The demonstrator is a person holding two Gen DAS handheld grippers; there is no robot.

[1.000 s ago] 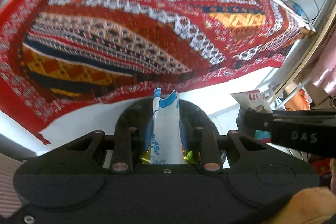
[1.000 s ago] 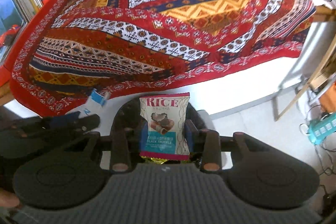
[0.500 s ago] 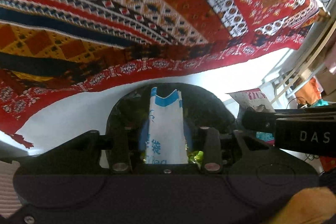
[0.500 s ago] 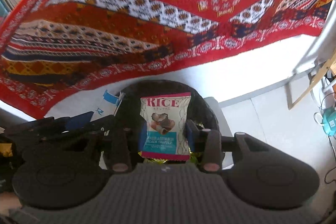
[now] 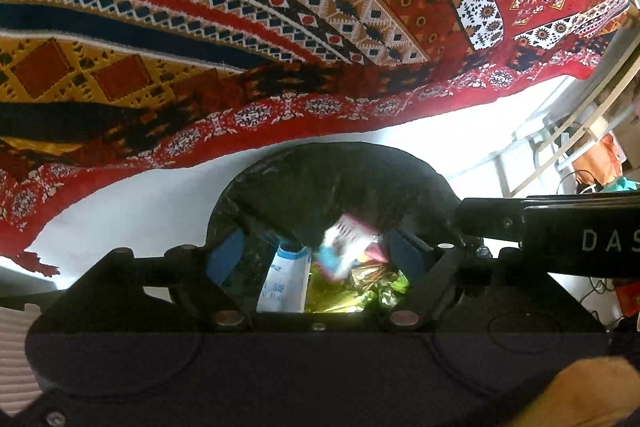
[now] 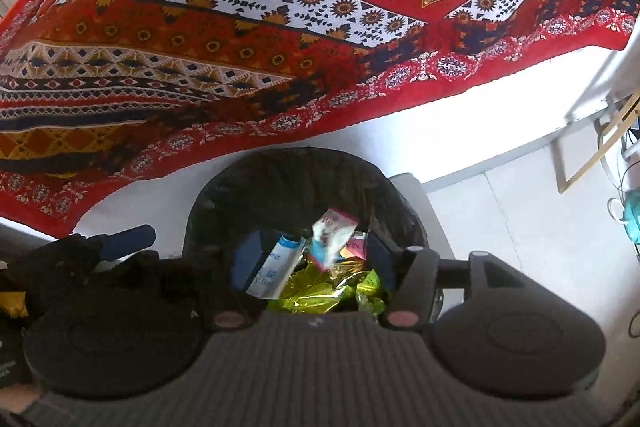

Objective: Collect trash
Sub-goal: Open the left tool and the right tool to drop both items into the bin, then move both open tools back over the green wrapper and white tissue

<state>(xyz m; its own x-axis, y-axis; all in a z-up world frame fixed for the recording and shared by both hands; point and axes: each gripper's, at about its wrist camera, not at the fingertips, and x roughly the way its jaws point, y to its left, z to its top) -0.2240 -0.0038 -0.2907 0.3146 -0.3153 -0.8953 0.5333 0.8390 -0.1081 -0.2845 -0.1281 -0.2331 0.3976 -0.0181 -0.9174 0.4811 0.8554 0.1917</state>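
Left wrist view: the left gripper (image 5: 316, 259) hangs over the trash bin (image 5: 332, 167), which is lined with a black bag and stands just beside the patterned cloth (image 5: 240, 7). Its jaws have just been opening and stand apart, pressing on nothing. The white-and-blue wrapper (image 5: 285, 281) sits loose between them, inside the bin on green foil litter. The rice snack packet (image 5: 344, 247) appears blurred above that litter, apparently falling.

Right wrist view: the right gripper (image 6: 316, 263) is over the same bin (image 6: 296, 167). Its jaws have also just been opening; nothing is pinched. The snack packet (image 6: 332, 235) and the wrapper (image 6: 276, 271) both lie within the bin mouth.

Judgement: the drop step is in hand for 2 items. Next, both grippers should lift clear and look for remaining trash.
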